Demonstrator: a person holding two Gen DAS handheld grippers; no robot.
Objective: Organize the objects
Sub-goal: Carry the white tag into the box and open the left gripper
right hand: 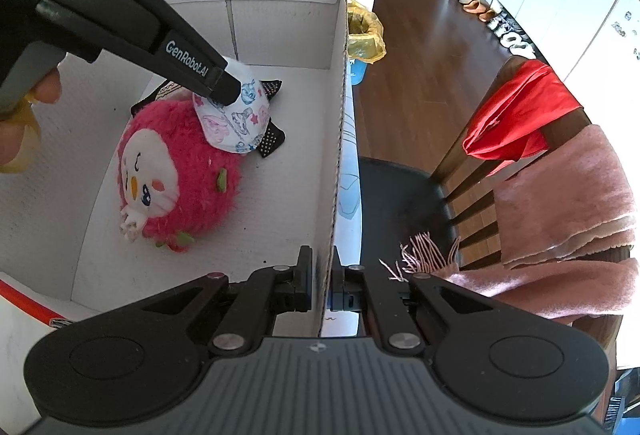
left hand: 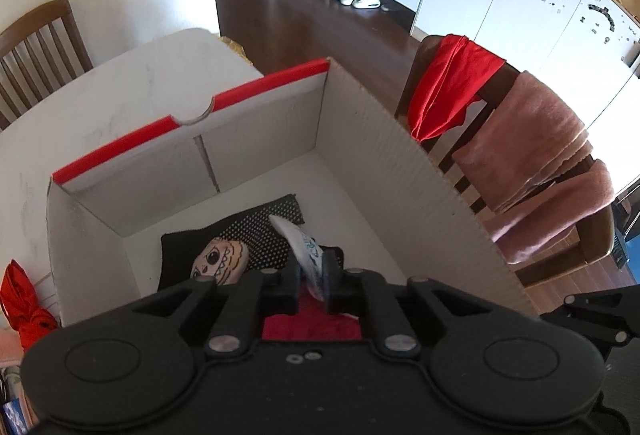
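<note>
White cardboard box [right hand: 80,259], red-trimmed, open-topped, on table. Inside: pink plush [right hand: 176,171] with white face, lying on box floor; black dotted cloth [left hand: 256,231] beneath; white printed fabric piece [right hand: 236,119] resting atop plush, tilted.

pink plush toy [left hand: 312,327] mostly hidden behind the left hand-held gripper [left hand: 314,285], face unseen

The cardboard box [right hand: 338,139] is matt, corrugated; the pink plush toy [right hand: 188,171] shaggy; the printed cloth [right hand: 236,119] smooth.
</note>
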